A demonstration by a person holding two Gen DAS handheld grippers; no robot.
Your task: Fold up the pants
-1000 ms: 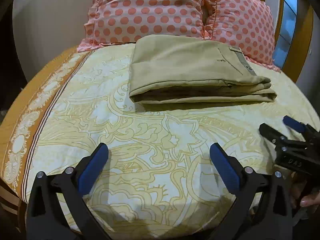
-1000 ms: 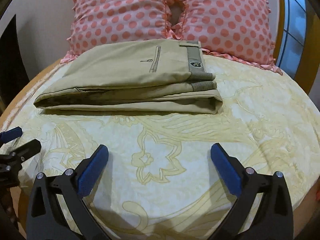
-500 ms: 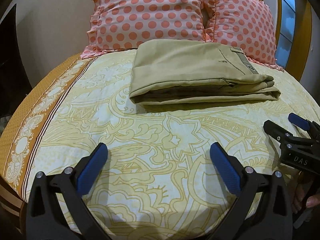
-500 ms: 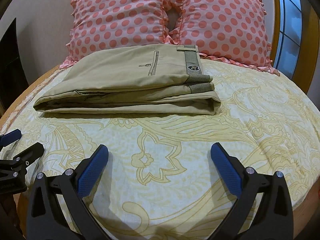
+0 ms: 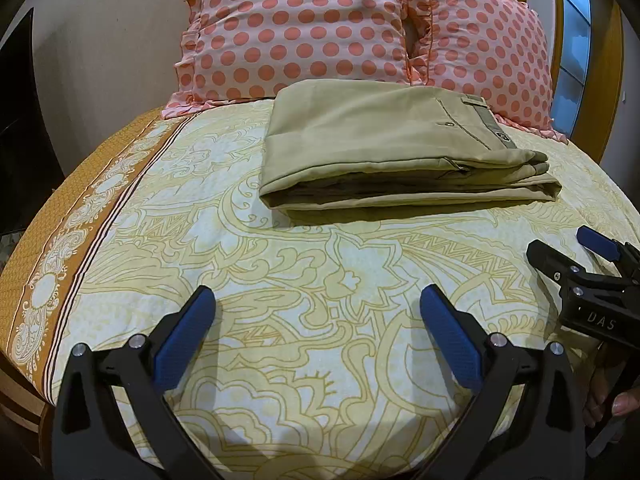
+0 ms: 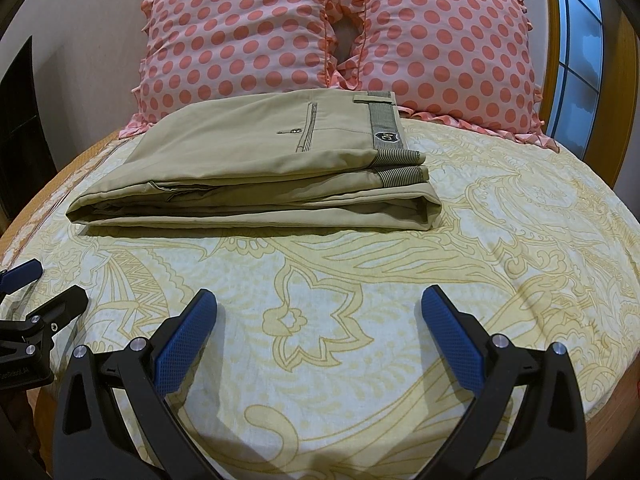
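Observation:
Khaki pants [image 5: 384, 152] lie folded into a flat stack on the bed, waistband to the right, just in front of the pillows; they also show in the right wrist view [image 6: 256, 168]. My left gripper [image 5: 316, 336] is open and empty, well short of the pants near the bed's front edge. My right gripper [image 6: 318, 336] is open and empty, also short of the pants. The right gripper shows at the right of the left wrist view [image 5: 576, 256], and the left gripper at the left of the right wrist view [image 6: 36, 284].
Two pink polka-dot pillows [image 5: 304, 28] [image 6: 440, 48] lean against the wall behind the pants. The bed has a yellow patterned sheet [image 5: 320, 264] with an orange border [image 5: 52, 264] on the left. A window with a wooden frame [image 6: 580, 52] is at the right.
Both grippers have drawn back and tilted up a little, so the pants and pillows sit lower in each view. The pants have not moved. Both grippers stay open.

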